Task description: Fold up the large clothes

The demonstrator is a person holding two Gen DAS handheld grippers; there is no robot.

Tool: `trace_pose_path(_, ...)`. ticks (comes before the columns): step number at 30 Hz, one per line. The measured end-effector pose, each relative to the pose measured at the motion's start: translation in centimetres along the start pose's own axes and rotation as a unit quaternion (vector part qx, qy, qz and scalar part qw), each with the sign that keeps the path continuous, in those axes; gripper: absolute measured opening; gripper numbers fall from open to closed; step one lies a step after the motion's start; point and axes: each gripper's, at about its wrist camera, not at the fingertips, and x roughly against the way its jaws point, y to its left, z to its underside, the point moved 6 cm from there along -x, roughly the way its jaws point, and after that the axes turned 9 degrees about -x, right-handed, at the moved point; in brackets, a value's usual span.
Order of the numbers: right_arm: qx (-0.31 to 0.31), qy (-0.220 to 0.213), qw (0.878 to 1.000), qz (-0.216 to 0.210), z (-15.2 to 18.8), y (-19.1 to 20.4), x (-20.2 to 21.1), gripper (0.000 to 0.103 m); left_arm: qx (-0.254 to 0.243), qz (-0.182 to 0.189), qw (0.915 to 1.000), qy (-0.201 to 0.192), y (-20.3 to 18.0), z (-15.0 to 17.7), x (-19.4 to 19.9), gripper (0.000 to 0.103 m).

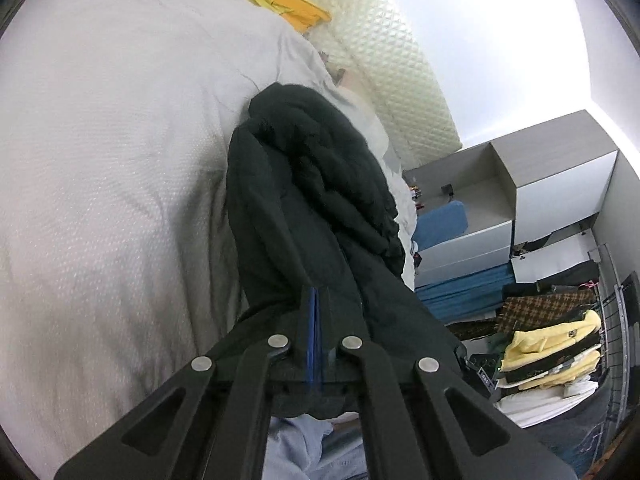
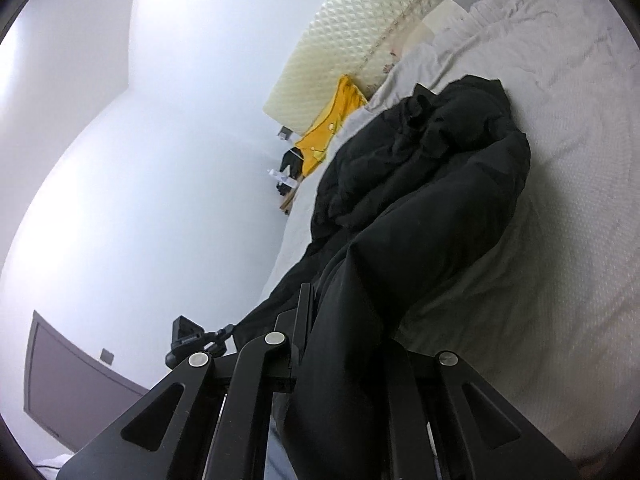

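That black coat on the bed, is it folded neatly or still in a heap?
Still a heap: the black coat lies bunched and wrinkled on the white bedcover, one end pulled up toward the cameras.

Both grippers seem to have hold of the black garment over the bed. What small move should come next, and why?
Probably draw the two grippers apart. The left gripper and right gripper are each shut on the black garment, but most of it lies bunched on the white bedcover. Spreading should pull the held edge straight before folding.
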Motion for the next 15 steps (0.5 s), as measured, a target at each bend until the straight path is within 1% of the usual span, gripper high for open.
trace_pose_path(2,0.012,-0.001,1.000,-0.001,0.3,1.2,0.3,0.007,-0.002,0.008,1.0000,-0.003,-0.7,0.7,1.2,0.000)
trace_pose_path(5,0.021,-0.009,1.000,-0.005,0.9,3.0,1.9,0.007,-0.010,0.014,0.9998,-0.009,-2.3,1.3,3.0,0.000)
trace_pose_path(8,0.033,-0.020,0.999,-0.012,1.1,4.8,3.1,0.007,-0.018,0.024,0.9994,-0.017,-4.2,1.4,5.1,0.000)
trace_pose_path(12,0.046,-0.031,0.998,-0.016,2.0,7.4,5.1,0.007,-0.035,0.028,0.9988,-0.019,-6.9,2.1,7.8,0.000)
trace_pose_path(14,0.046,-0.034,0.998,-0.016,2.0,8.3,5.4,0.007,-0.036,0.028,0.9987,-0.021,-7.9,2.7,9.2,0.000)
trace_pose_path(15,0.046,-0.037,0.998,-0.015,2.6,8.9,6.1,0.007,-0.037,0.031,0.9986,-0.021,-8.3,3.1,9.7,0.000)
